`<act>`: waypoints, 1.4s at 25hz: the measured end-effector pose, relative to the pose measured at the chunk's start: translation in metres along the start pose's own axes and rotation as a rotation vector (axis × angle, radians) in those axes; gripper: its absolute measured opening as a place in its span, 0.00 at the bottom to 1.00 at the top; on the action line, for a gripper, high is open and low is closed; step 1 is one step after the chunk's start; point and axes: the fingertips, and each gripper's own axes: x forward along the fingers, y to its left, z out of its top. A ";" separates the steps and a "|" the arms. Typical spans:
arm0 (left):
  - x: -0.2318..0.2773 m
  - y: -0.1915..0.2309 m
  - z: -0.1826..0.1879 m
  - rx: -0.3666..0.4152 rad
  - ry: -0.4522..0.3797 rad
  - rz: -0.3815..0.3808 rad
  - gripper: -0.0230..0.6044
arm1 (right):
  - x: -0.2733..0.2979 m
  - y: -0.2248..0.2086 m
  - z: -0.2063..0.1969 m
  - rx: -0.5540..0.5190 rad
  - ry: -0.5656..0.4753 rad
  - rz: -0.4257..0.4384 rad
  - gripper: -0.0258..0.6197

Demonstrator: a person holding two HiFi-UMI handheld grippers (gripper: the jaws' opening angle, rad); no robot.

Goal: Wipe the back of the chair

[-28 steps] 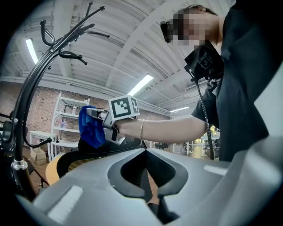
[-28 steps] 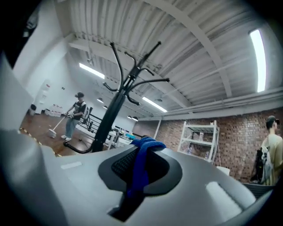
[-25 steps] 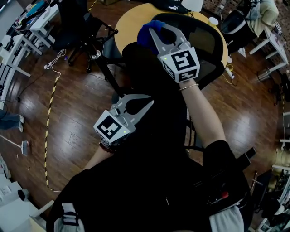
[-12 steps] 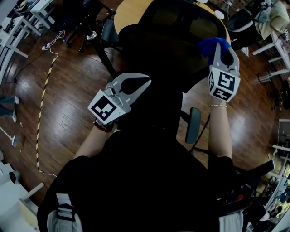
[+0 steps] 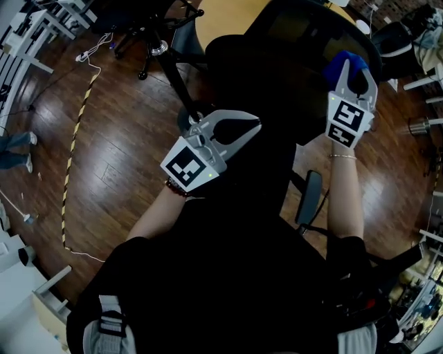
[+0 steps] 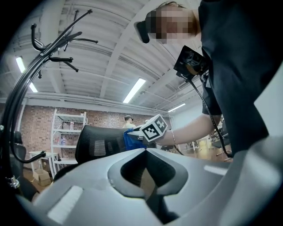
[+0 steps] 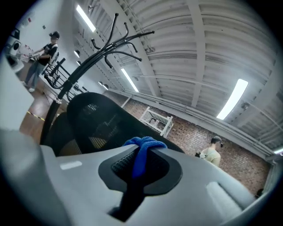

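The black mesh chair back stands in front of me, above the seat. My right gripper is at the back's right edge, shut on a bunched blue cloth that touches the mesh. In the right gripper view the blue cloth sticks out between the shut jaws of that gripper, with the chair back just behind. My left gripper hangs over the seat, shut and holding nothing. The left gripper view shows its tips met, the chair back and the cloth beyond.
A round yellow table stands behind the chair. The chair's armrest is at the lower right. Another chair's star base and striped floor tape lie to the left. A coat rack rises nearby. People stand far off.
The right gripper has carried the blue cloth from the upper left of the chair back across to its right edge. The left gripper has drifted slightly right, still shut.
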 end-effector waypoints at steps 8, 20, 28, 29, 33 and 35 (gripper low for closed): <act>-0.043 0.047 -0.010 -0.193 -0.134 0.138 0.04 | 0.028 0.074 0.051 0.080 -0.090 0.178 0.08; -0.084 0.081 -0.051 -0.243 -0.095 0.227 0.04 | 0.034 0.134 0.100 0.217 -0.259 0.287 0.07; -0.077 0.074 -0.041 -0.238 -0.092 0.212 0.04 | 0.021 0.158 0.127 0.236 -0.371 0.444 0.07; -0.076 0.070 -0.041 -0.237 -0.086 0.205 0.04 | 0.020 0.162 0.132 0.226 -0.391 0.459 0.07; -0.062 0.055 -0.031 -0.212 -0.070 0.181 0.04 | 0.005 0.177 0.158 0.154 -0.495 0.542 0.08; -0.049 0.042 -0.026 -0.200 -0.048 0.174 0.04 | -0.015 0.169 0.157 0.099 -0.518 0.541 0.08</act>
